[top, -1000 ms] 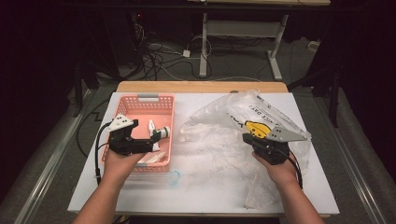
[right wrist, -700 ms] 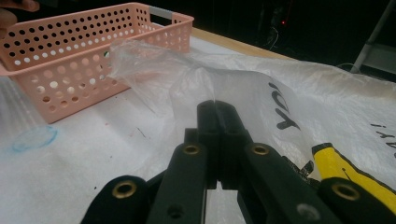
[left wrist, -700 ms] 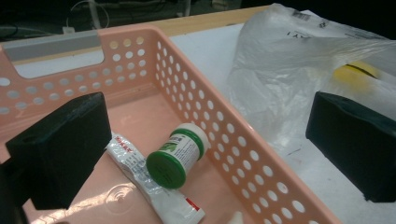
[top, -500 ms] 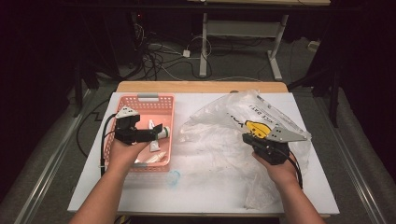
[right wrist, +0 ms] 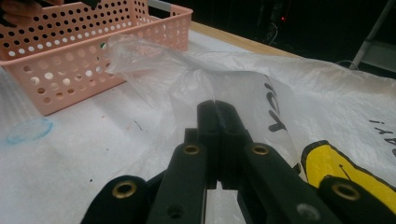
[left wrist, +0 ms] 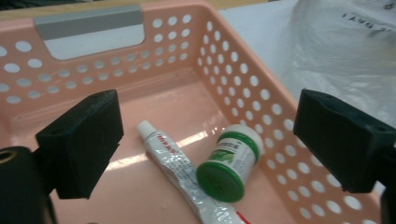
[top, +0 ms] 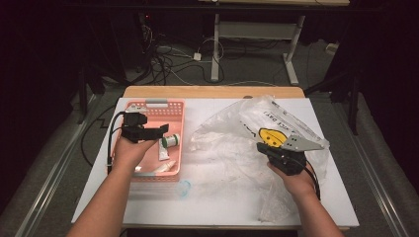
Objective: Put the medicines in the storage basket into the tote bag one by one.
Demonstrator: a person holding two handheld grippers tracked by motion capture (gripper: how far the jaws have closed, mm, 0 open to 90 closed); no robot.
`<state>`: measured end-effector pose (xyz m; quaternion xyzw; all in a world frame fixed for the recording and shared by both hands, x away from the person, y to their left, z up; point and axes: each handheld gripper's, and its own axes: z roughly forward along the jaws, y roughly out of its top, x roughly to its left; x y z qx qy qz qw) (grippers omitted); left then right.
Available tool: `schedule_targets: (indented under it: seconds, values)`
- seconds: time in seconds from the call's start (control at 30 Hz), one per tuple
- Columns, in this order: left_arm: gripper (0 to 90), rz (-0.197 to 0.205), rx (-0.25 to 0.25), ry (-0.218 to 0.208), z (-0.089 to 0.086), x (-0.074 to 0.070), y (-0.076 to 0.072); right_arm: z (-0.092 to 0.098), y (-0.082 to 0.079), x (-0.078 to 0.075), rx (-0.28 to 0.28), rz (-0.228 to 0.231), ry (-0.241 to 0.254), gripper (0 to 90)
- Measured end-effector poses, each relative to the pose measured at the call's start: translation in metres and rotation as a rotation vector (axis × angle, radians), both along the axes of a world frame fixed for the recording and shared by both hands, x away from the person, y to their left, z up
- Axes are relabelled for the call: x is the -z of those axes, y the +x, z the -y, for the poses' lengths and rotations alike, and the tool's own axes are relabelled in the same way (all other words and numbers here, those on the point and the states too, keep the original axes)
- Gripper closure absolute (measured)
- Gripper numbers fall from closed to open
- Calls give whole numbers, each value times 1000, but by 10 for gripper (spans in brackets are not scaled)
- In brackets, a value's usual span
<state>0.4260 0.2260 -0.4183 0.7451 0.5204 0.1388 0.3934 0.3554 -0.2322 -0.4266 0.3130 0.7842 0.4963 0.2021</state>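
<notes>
A pink perforated basket (top: 175, 111) stands at the table's left. In it lie a small jar with a green lid (left wrist: 228, 163) and a white tube (left wrist: 175, 165), side by side. My left gripper (left wrist: 210, 135) hovers over them, open; its jaws have just been closing a little, and the jar and tube lie between and below the pads (left wrist: 79, 140), untouched. From above, the left gripper (top: 159, 132) points right toward the jar (top: 171, 141). A clear plastic bag (top: 232, 148) with a yellow smiley face spreads across the table's right. My right gripper (right wrist: 217, 112) is shut on a fold of the bag's film (right wrist: 187, 84).
A pale flat item (top: 154, 169) lies at the basket's near end. A faint blue ring (top: 184, 187) marks the white tabletop in front of the basket. A wooden strip (top: 212, 92) runs along the far edge, with cables and desk legs on the dark floor beyond.
My left gripper has moved from the basket's near left side farther in, toward the jar and tube. The right gripper and the bag have stayed put.
</notes>
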Motion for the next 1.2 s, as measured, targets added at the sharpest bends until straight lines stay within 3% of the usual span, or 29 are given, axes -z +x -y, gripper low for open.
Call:
schedule_targets:
  seconds: [0.07,0.4,0.53,0.77,0.97,1.2]
  values:
    - [145,-24,-6,-3,-1,4,6,0,0,0,-1,-5,2,900]
    - [242,-177,-29,68,5,25,31,-1,0,1,-22,-6,2,900]
    - [298,-236,-59,52,-2,33,39,-1,-1,0,-22,-3,3,900]
    - [353,-284,-63,37,-4,41,44,-1,0,0,-28,-5,7,900]
    - [416,-354,-55,85,2,48,50,-2,0,1,-28,-6,5,900]
    - [411,-412,-41,143,7,50,53,0,1,1,-22,-8,0,900]
